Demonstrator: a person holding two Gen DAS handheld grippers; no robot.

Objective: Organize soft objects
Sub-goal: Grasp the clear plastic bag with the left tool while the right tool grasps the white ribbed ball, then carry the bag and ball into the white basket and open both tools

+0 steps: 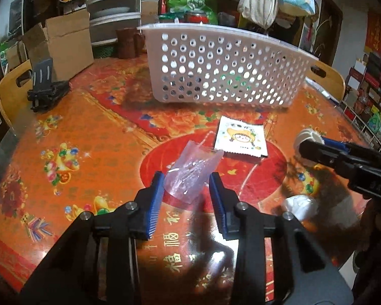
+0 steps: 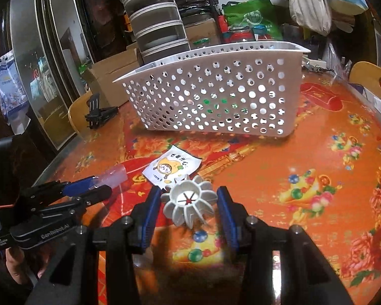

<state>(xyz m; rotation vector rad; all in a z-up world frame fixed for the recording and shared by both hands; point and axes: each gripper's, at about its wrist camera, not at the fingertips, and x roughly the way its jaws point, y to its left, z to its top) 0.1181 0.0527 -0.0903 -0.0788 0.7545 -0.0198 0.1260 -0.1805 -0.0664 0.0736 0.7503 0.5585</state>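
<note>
Round table w/ glossy red-orange floral cover (image 1: 89, 132) takes up most of both views. At its far side stands a white perforated plastic basket (image 1: 223, 68), upright; something green shows thru the holes, can't tell what. Just in front of basket lies a flat white snack sachet w/ yellow cartoon print (image 1: 241, 139), apart from both grippers. Black folded clip-like stand (image 1: 47, 89) sits at table's left edge by a cardboard box (image 1: 63, 43).

Left gripper (image 1: 186, 180): blue pads narrowed onto a translucent pink soft plastic pouch (image 1: 190, 175), pads touching its sides, pouch sticking fwd past the tips.

Right gripper (image 2: 189, 198): jaws narrowed around a white ribbed flower-shaped soft cup (image 2: 188, 200), pads against its petals on both sides, cup's open mouth facing camera. It's near the sachet's corner.
</note>
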